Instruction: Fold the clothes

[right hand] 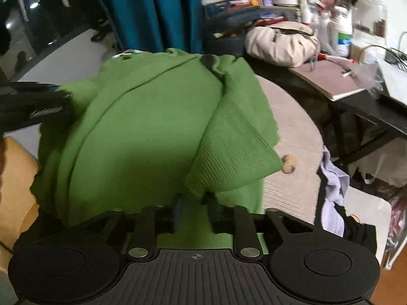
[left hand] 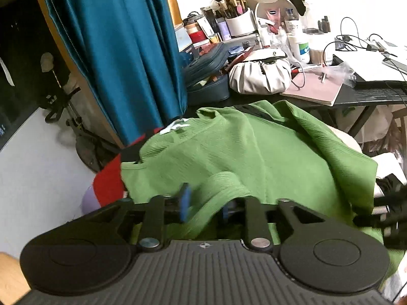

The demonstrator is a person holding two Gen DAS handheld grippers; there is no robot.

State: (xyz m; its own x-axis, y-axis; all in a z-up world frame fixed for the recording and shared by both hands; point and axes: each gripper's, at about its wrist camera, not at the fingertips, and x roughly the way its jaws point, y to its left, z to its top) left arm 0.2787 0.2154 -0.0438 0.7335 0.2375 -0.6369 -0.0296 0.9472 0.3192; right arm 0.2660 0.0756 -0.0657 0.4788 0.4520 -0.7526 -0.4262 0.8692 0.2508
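A green ribbed knit sweater lies crumpled over a round beige cushion, with a sleeve folded across its right side. My left gripper is at the sweater's near edge; its blue pads stand apart with a raised fold of green cloth between them, and they do not pinch it. My right gripper hangs over the near hem by the sleeve cuff, jaws apart, with cloth below the gap. Each gripper shows blurred at the edge of the other's view: the left gripper and the right gripper.
A black desk behind the sweater is crowded with makeup brushes, a beige pouch, a notebook and cables. A teal curtain hangs at the back left. Red cloth and pale garments lie beside the cushion.
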